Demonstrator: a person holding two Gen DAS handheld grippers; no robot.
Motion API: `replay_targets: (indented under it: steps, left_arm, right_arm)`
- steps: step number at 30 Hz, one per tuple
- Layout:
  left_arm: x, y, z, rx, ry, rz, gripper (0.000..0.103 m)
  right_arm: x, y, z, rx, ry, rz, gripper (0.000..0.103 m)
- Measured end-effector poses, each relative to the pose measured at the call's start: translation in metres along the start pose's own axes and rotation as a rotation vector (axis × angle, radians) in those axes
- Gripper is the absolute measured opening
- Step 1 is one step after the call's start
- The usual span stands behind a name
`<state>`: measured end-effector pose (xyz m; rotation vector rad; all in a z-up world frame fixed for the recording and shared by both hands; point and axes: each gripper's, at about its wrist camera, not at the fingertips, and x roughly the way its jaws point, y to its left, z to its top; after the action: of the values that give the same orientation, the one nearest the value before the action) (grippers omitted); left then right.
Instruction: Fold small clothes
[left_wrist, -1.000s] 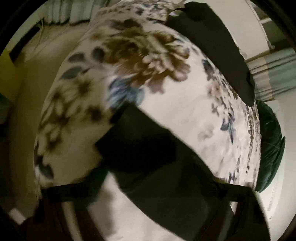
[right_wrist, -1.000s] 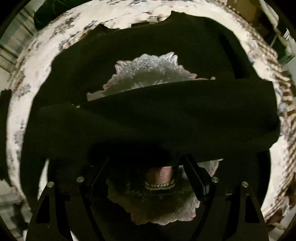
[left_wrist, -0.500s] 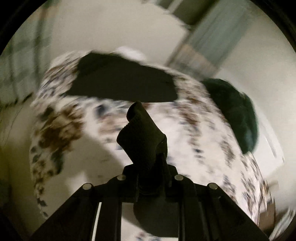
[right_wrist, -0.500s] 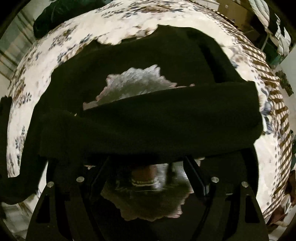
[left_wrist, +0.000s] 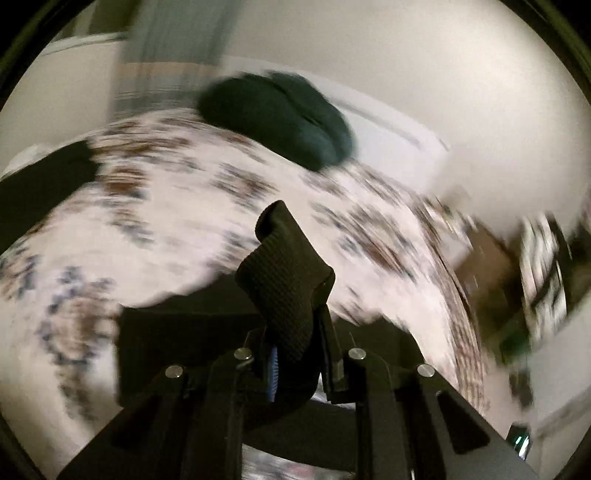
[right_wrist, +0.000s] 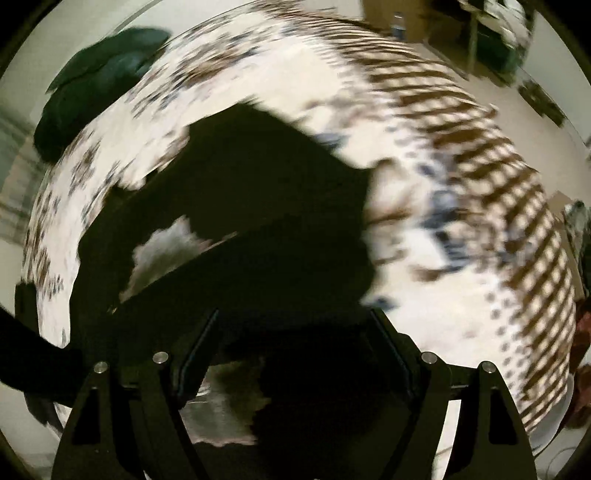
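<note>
Black knit fabric (left_wrist: 288, 288) is clamped in the left tongs (left_wrist: 295, 354), raised clear above the floral bed (left_wrist: 147, 236). The right tongs (right_wrist: 295, 343) are held apart over the folded black garment (right_wrist: 258, 192), whose right edge borders bare bedspread.

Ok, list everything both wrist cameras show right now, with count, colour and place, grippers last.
black garment: one, black with a silvery print, lying partly folded on the bed under the right gripper.
black fabric: one bunched strip, black ribbed knit, sticking up from the left gripper.
bedspread: one, white with brown and blue flowers and a brown striped edge, covering the bed.
dark green cushion: one, dark green, at the far edge of the bed.
clutter: blurred, beside the bed; cannot tell what.
left gripper: black, shut on the black fabric.
right gripper: black, open above the black garment.
</note>
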<state>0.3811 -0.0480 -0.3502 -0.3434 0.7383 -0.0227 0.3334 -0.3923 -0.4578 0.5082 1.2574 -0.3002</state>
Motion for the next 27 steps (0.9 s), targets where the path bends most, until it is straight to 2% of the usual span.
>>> replay_targets:
  steps: [6,8,10,12,13,14,15,16,17,19,21,24,25,27]
  left_arm:
    - [0.06,-0.105,-0.069,0.213,0.176,-0.079,0.015]
    - [0.075,-0.127,-0.091,0.266,0.24,-0.09,0.015]
    - [0.09,-0.144,-0.111,0.318,0.317,-0.069,0.019]
    - [0.102,-0.148,-0.127,0.343,0.396,-0.065,0.021]
    - [0.106,-0.148,-0.134,0.345,0.434,-0.052,0.03]
    - [0.104,-0.145,-0.136,0.332,0.448,-0.057,0.049]
    - [0.1,-0.143,-0.139,0.317,0.454,-0.077,0.063]
    - [0.094,-0.137,-0.135,0.287,0.467,-0.1,0.093]
    - [0.089,-0.133,-0.13,0.273,0.468,-0.101,0.098]
    - [0.076,-0.122,-0.117,0.252,0.472,-0.104,0.098]
    - [0.059,-0.098,-0.098,0.217,0.458,-0.084,0.098]
    - [0.047,-0.057,-0.075,0.207,0.428,0.022,0.098]
    - [0.047,-0.036,-0.065,0.206,0.424,0.09,0.098]
    - [0.053,-0.006,-0.058,0.206,0.426,0.174,0.098]
  right_arm:
    - [0.002,-0.088,0.014,0.138,0.011,-0.034,0.081]
    - [0.005,-0.107,0.015,0.16,0.022,-0.045,0.081]
    - [0.008,-0.122,0.015,0.178,0.038,-0.044,0.081]
    - [0.009,-0.132,0.015,0.184,0.051,-0.032,0.081]
    - [0.008,-0.137,0.016,0.188,0.057,-0.01,0.081]
    - [0.007,-0.141,0.018,0.19,0.063,0.019,0.081]
    - [0.006,-0.144,0.02,0.189,0.069,0.042,0.082]
    - [0.004,-0.147,0.023,0.188,0.075,0.08,0.084]
    - [0.0,-0.147,0.024,0.189,0.078,0.116,0.086]
    - [-0.006,-0.144,0.027,0.19,0.089,0.175,0.086]
    - [-0.012,-0.137,0.033,0.185,0.11,0.271,0.086]
    - [-0.012,-0.111,0.041,0.148,0.149,0.387,0.086]
    - [-0.011,-0.1,0.042,0.136,0.159,0.412,0.086]
    - [-0.005,-0.08,0.043,0.12,0.176,0.437,0.086]
